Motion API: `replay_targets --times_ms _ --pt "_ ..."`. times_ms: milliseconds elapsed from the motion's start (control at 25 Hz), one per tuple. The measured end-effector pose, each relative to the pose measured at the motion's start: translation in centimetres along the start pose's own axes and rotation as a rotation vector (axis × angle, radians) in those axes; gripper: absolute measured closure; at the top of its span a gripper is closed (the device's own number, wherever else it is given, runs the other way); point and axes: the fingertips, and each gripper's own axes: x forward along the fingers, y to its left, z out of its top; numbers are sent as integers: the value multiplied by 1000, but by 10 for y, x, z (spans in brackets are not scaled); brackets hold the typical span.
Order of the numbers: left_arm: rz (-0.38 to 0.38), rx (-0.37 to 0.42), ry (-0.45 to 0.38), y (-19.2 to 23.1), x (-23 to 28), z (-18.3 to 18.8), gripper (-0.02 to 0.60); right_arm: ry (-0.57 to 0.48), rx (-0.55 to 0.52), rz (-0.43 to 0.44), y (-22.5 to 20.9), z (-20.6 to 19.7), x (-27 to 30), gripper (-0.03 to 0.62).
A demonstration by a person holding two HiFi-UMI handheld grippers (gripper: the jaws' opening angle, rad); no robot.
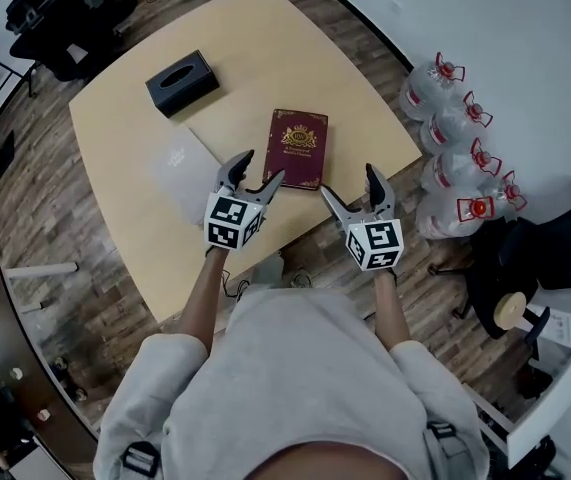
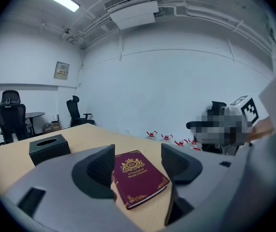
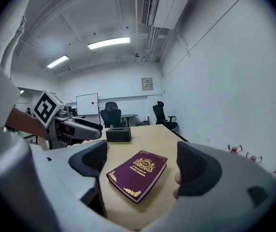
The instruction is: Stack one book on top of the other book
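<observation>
Left hand-held gripper [image 1: 263,168] and right hand-held gripper [image 1: 348,180], jaws wide apart and empty, over the worktop's [image 1: 125,118] near edge. Just beyond, maroon book [image 1: 297,148] lying flat, pale book [image 1: 180,166] to its left; farther, black tissue box [image 1: 182,82].

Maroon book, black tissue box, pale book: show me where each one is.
maroon book [image 1: 297,148], head view, cover's middle.
black tissue box [image 1: 182,80], head view, its top.
pale book [image 1: 179,171], head view, cover's middle.
</observation>
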Motion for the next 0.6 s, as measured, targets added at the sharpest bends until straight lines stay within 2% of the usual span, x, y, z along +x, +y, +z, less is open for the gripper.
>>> replay_targets --times_ms 240,600 --pt "-40 -36 28 37 12 -10 279 31 -8 -23 8 6 38 152" --pt "-107 -98 49 65 30 -24 273 102 -21 -75 11 1 60 151"
